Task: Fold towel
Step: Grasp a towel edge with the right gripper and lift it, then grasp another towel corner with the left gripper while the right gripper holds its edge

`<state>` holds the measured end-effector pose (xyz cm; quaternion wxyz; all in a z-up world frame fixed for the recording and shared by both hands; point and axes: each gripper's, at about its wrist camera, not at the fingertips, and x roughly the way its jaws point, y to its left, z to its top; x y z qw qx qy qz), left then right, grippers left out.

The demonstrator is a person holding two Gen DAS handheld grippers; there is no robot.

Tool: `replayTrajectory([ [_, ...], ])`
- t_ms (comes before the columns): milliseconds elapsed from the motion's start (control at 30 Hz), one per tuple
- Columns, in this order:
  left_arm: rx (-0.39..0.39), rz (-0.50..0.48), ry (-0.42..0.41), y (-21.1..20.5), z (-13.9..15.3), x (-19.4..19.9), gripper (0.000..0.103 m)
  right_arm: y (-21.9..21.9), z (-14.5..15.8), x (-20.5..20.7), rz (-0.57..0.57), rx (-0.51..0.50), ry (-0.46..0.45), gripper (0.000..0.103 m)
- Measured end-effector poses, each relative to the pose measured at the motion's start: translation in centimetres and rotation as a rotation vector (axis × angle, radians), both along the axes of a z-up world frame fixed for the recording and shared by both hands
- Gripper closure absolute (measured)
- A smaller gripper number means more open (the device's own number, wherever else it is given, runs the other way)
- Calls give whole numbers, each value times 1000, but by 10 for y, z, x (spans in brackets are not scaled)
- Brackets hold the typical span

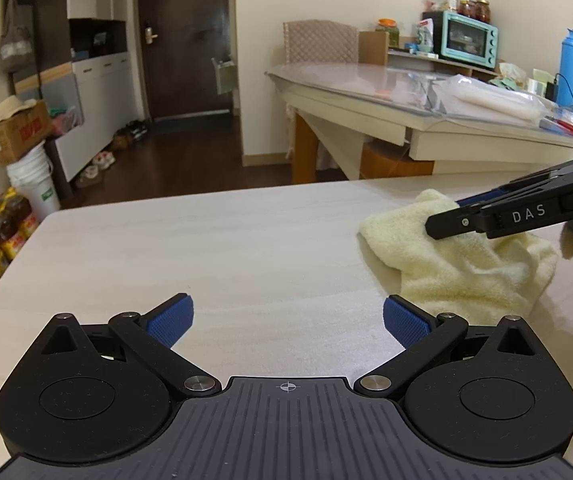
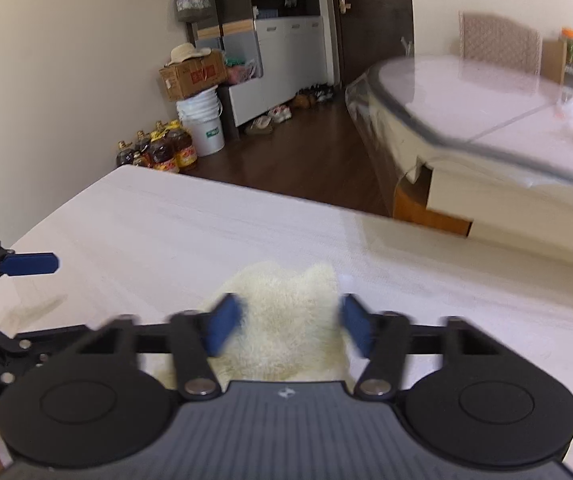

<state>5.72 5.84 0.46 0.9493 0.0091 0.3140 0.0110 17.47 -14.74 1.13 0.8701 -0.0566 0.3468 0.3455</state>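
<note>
So the towel (image 1: 458, 264) is a pale yellow, fluffy thing lying in a crumpled heap on the light wood-grain table (image 1: 206, 248), over toward the right side as the left wrist camera sees it. Not flat at all, just bunched up with folds going every which way.

The left gripper (image 1: 287, 322) sits over bare tabletop with its jaws spread wide, nothing between the blue pads. The towel is off to its right and a bit further away, with its nearest edge just past the right-hand pad but not touching it as far as I can see.

The right gripper (image 2: 292, 330) is the one that's actually on the towel. From its own camera the towel (image 2: 286, 320) fills the gap between the two blue pads (image 2: 224, 328), a fuzzy lump poking up and forward between them. The jaws are partly drawn in around it. The pads are motion-blurred, so I can't tell if they're really pressing into the cloth or just sitting either side of it. From the left camera you see that gripper (image 1: 442, 216) coming in from the right, its tips down on the upper left part of the heap.
</note>
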Motion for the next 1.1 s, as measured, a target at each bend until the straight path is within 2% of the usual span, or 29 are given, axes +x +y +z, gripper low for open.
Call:
replayTrajectory([
  [33, 2, -1, 1, 0, 0, 0, 0, -2, 1, -2, 0, -1, -11, 74],
  [133, 9, -10, -1, 1, 2, -1, 0, -6, 8, -16, -13, -23, -108, 84],
  [233, 16, -28, -7, 7, 8, -3, 0, -9, 21, -43, -19, -46, -234, 85],
  [333, 8, -42, -15, 15, 18, -8, 0, -6, 28, -72, 23, -74, -323, 86],
  [433, -10, -56, -37, 24, 30, -17, 0, 17, 23, -121, 148, -192, -446, 86],
  [567, -50, -58, -51, 36, 41, -30, 0, 42, 5, -163, 256, -306, -534, 86],
  [700, -62, -75, -41, 42, 44, -40, 0, 54, -11, -195, 324, -346, -564, 85],
  [800, -52, -126, -10, 40, 39, -35, 0, 52, -13, -204, 332, -345, -546, 77],
  [967, -23, -305, 23, 29, 29, -15, 0, 30, -8, -200, 288, -338, -488, 76],
  [1100, 61, -438, 48, 13, 20, 9, 0, 12, -6, -201, 247, -342, -453, 76],
])
